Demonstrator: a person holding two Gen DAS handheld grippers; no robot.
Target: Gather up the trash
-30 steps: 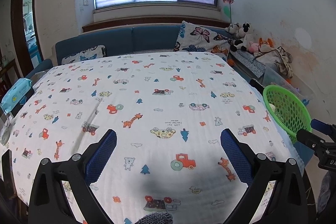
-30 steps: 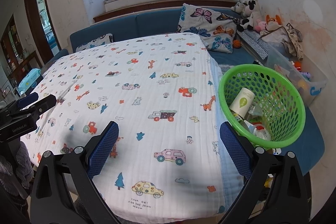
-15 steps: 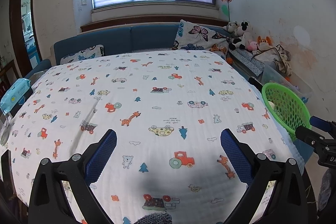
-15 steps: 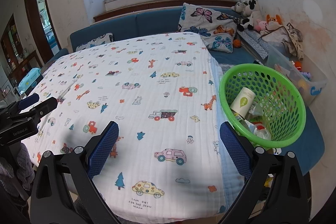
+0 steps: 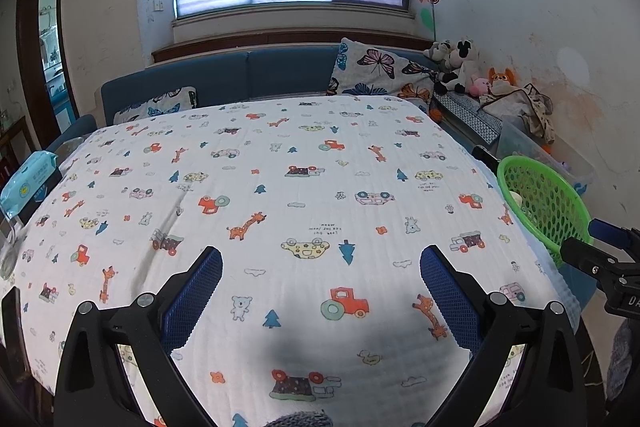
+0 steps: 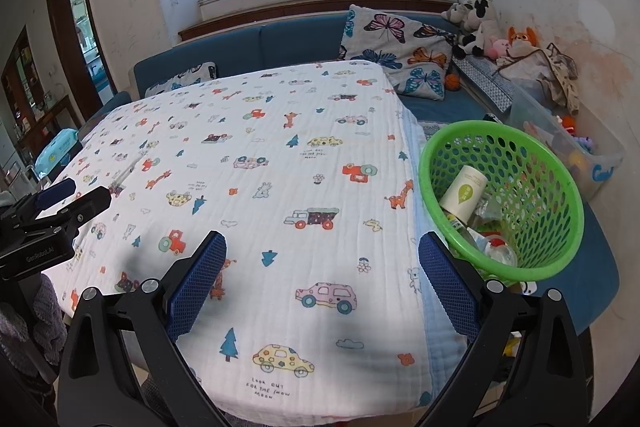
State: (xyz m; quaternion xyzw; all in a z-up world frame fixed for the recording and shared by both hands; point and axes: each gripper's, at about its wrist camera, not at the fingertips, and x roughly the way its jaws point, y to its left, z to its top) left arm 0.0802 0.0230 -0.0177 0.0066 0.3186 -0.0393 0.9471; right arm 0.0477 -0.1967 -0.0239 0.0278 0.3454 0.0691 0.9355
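grippers, left (image 5: 320,263) and right (image 6: 322,253), gape over tablecloth (image 6: 280,155); basket (image 6: 556,267) holds trash

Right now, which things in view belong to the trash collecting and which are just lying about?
Part of the job:
- green basket, beside the table
- paper cup and other trash inside it
- left tongs and right tongs, both open and empty

Just lying about:
- butterfly pillow
- stuffed toys
- wet-wipes pack
- patterned cloth covering the table
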